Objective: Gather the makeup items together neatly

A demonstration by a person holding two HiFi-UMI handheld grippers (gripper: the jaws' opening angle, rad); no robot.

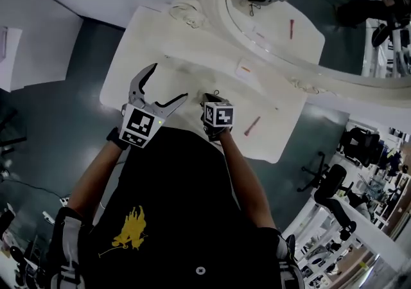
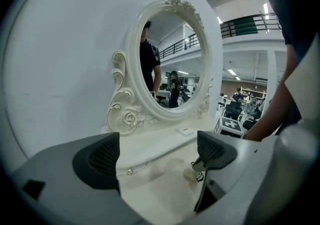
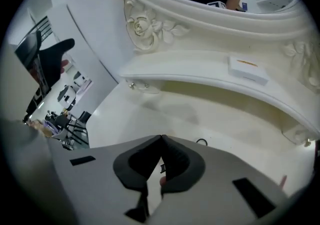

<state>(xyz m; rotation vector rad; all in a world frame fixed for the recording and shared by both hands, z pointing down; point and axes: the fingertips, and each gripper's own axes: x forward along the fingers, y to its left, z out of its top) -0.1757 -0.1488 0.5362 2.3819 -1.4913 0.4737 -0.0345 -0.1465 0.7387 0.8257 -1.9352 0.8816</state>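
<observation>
Our left gripper gapes empty, our right gripper is closed; the flat white box's orange print is unreadable.

In the head view the jaws of the right gripper lie hidden beneath its marker cube. A dark-and-pinkish scrap behind its meeting pads is too small to identify. The mirror is cut off at the top edge. A dark looped item is partly hidden behind a jaw of the left gripper.
</observation>
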